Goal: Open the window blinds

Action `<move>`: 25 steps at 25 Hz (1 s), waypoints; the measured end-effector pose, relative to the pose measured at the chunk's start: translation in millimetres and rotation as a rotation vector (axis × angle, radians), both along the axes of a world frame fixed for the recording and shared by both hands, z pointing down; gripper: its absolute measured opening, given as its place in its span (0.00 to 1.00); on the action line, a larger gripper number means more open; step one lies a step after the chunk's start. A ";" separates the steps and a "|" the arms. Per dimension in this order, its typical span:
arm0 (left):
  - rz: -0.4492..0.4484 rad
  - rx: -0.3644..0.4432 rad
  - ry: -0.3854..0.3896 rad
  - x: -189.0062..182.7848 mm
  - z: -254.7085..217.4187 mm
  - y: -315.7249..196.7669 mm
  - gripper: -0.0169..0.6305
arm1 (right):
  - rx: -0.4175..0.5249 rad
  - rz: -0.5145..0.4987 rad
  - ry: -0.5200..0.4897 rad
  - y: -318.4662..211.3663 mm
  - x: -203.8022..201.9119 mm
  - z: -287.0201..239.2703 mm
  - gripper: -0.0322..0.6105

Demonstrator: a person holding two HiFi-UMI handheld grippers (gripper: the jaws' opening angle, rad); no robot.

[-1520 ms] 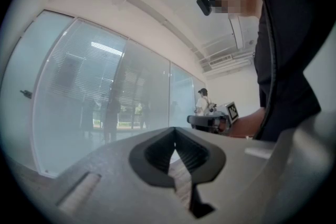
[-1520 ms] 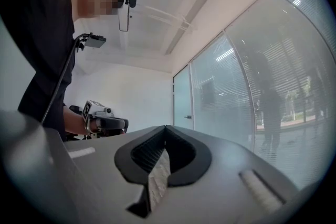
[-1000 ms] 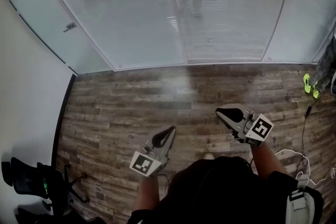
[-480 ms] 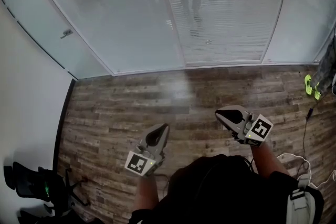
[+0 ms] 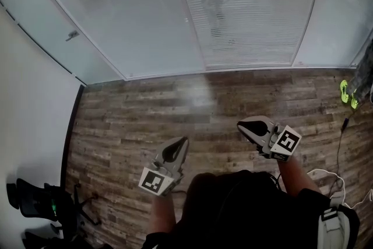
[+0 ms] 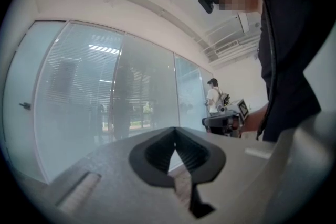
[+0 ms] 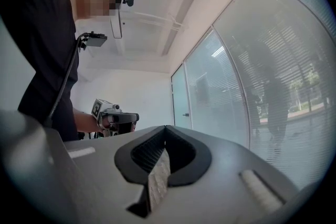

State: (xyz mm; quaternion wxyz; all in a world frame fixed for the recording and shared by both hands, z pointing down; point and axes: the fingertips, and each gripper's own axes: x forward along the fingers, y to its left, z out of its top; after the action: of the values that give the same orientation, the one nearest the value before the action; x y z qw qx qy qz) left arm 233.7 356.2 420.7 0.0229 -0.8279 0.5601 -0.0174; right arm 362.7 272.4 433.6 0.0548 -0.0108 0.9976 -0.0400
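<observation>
Blinds (image 5: 250, 14) lying straight ahead, well apart
Left gripper (image 5: 179, 144) and right gripper (image 5: 243, 125) are clenched and empty; the right is judged slightly nearer.

Ahead of the left claw (image 5: 182, 140) and the right claw (image 5: 241, 125), the wooden floor (image 5: 145, 108) lies bare right up to the foot of the glazed wall (image 5: 344, 20) with its window blinds (image 5: 250, 14). To the left, room is hemmed in by a white wall (image 5: 29, 102) and a black office chair (image 5: 35, 207) low in the corner. To the right, a white cable (image 5: 323, 173) trails over the floor and a person's yellow-green shoes (image 5: 348, 95) stand near the glass.
</observation>
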 end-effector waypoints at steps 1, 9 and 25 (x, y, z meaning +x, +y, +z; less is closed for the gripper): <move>0.002 -0.004 -0.002 1.3 0.4 0.2 0.03 | -0.002 -0.002 -0.003 0.7 0.8 0.0 0.06; 0.014 -0.009 -0.019 8.9 -2.2 -5.5 0.03 | -0.018 0.014 -0.014 -5.8 9.6 3.8 0.06; 0.068 -0.026 -0.045 20.8 -8.2 -24.0 0.03 | -0.044 0.034 -0.030 -15.7 18.2 9.0 0.06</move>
State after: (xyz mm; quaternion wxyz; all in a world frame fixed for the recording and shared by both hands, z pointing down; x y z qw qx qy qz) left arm 254.5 332.2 412.5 0.0251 -0.8460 0.5308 -0.0424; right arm 380.9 256.7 442.6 0.0700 -0.0282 0.9953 -0.0612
